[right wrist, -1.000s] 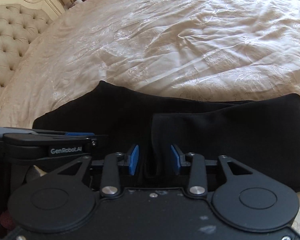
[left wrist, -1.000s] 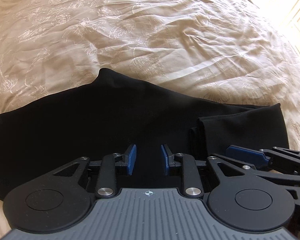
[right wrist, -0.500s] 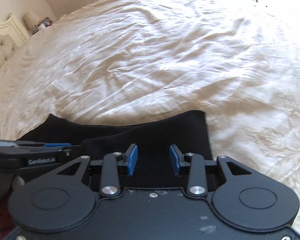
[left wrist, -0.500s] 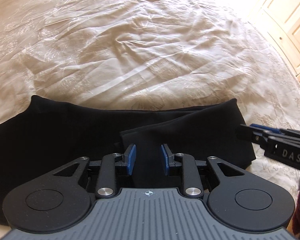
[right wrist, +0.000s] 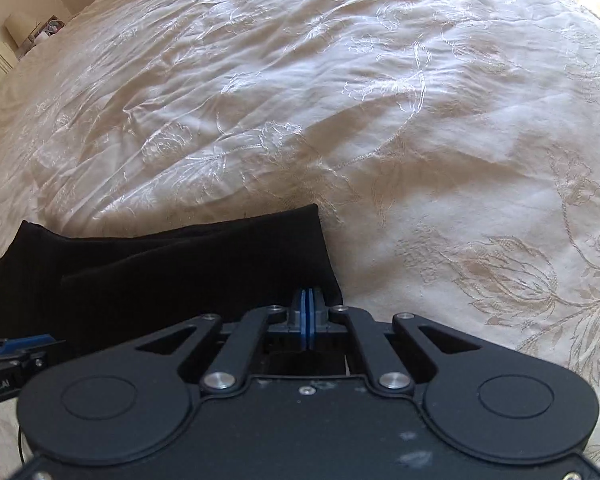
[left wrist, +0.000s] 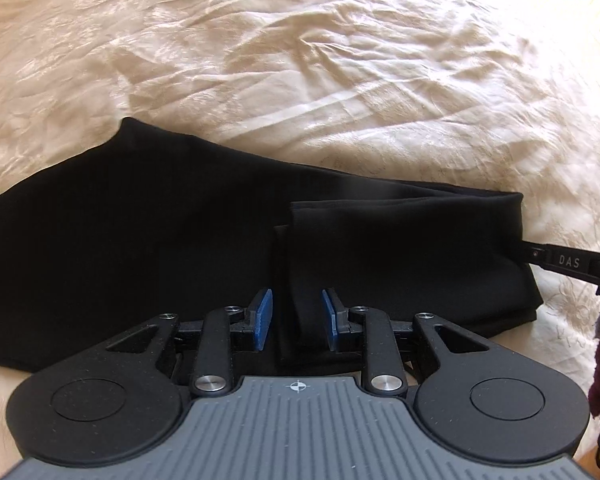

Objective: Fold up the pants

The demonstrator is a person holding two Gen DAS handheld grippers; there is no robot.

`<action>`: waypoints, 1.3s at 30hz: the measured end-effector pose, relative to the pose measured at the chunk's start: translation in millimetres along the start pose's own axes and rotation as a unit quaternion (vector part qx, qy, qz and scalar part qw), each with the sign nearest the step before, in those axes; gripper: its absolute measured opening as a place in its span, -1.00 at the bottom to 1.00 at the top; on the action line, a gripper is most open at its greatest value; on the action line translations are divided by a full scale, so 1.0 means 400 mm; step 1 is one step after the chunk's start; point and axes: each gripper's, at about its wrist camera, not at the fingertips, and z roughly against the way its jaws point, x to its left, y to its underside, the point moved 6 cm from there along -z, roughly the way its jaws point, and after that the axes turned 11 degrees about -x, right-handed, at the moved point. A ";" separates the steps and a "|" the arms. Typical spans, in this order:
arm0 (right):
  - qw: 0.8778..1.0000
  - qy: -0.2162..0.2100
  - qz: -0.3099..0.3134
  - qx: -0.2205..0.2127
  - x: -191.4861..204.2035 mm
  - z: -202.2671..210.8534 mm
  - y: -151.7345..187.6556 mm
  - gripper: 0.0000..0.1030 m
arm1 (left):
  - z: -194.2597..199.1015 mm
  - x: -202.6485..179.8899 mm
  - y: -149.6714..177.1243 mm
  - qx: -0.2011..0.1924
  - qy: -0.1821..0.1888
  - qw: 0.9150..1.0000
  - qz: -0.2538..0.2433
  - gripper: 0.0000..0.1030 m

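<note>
Nearest, the right gripper (right wrist: pixel 309 322) has its jaws pressed together at the black pants' (left wrist: pixel 180 248) folded end, seemingly pinching cloth to carry it over. The left gripper (left wrist: pixel 296 318), jaws apart, straddles the pants' doubled-back leg edge. Beyond the pants spreads the embroidered cream bedspread (right wrist: pixel 340 100).

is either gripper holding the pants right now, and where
The right gripper is shut at the folded end of the pants; a pinch cannot be confirmed. The left gripper holds nothing.

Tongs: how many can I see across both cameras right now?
2. The left tongs stand open over the folded black pants. The right tongs are pressed shut at the pants' right folded end, on the bedspread; whether cloth is pinched is unclear.
</note>
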 end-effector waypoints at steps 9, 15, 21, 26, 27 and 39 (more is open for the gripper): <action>0.999 -0.008 0.047 -0.009 0.016 -0.012 0.007 -0.93 | 0.144 0.251 0.094 -0.008 -0.126 0.982 0.143 -0.48; 0.999 -0.003 0.037 -0.028 0.032 0.027 -0.001 -0.72 | 0.204 0.385 0.160 -0.012 -0.167 0.965 0.203 -0.48; 0.996 -0.011 0.027 -0.079 0.092 0.113 -0.002 -0.71 | 0.216 0.485 0.173 -0.033 -0.141 0.966 0.212 -0.47; 0.996 -0.017 0.032 -0.080 0.195 0.146 0.029 -0.71 | 0.198 0.570 0.159 -0.063 -0.070 0.970 0.226 -0.47; 0.996 -0.017 0.033 -0.078 0.217 0.149 0.037 -0.70 | 0.196 0.589 0.154 -0.069 -0.054 0.969 0.233 -0.47; 0.992 -0.051 0.099 -0.053 0.582 0.147 0.147 -0.70 | 0.136 0.861 0.143 -0.062 -0.002 0.962 0.267 0.40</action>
